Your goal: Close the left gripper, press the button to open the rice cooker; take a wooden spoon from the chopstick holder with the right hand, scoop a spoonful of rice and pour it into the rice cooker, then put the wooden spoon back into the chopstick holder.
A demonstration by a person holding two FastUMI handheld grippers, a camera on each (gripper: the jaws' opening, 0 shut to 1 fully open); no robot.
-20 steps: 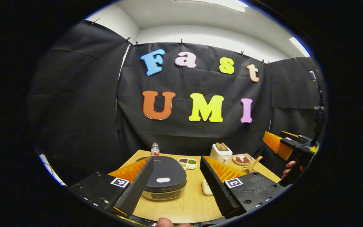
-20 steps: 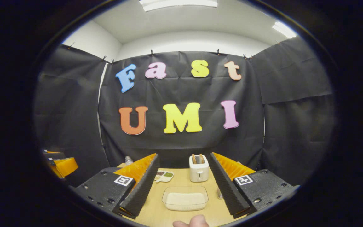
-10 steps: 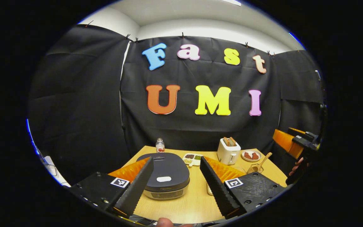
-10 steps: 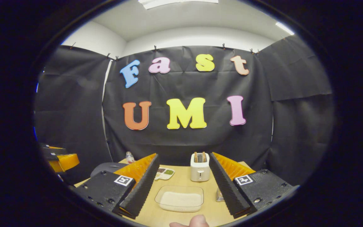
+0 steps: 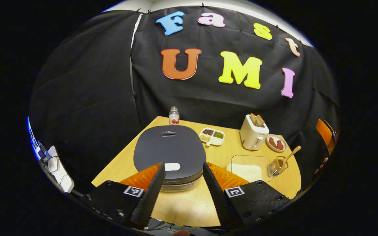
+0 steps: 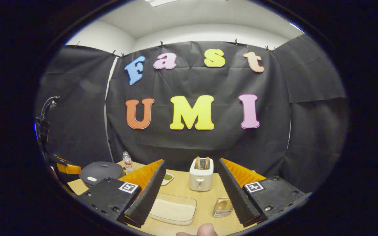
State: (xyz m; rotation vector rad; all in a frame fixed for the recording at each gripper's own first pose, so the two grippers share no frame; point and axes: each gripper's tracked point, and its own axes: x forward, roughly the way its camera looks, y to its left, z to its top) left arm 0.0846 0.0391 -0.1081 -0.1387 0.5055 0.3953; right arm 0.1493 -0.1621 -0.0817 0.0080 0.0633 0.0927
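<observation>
The dark grey rice cooker [image 5: 170, 147] sits shut on the wooden table [image 5: 189, 206], its white button [image 5: 172, 167] on the near edge of the lid. My left gripper [image 5: 183, 164] hovers open above and just short of that button. A wire chopstick holder [image 5: 276, 166] at the right holds the wooden spoon [image 5: 291, 154], beside a glass dish of rice [image 5: 248, 170]. My right gripper [image 6: 191, 161] is open and empty above the near table edge, with the rice dish [image 6: 173, 208] and chopstick holder [image 6: 221, 207] just ahead between its fingers. The rice cooker [image 6: 100, 170] lies to its left.
A white toaster [image 5: 254, 136] with bread, a plate of meat [image 5: 276, 143], a compartment tray [image 5: 212, 136] and a small bottle [image 5: 174, 116] stand along the back of the table. The right gripper [image 5: 326, 134] and a hand show at the far right edge.
My left gripper has risen and tilted down over the rice cooker, its fingers slightly closer together. My right gripper shifted a little, bringing the chopstick holder and cooker into its view.
</observation>
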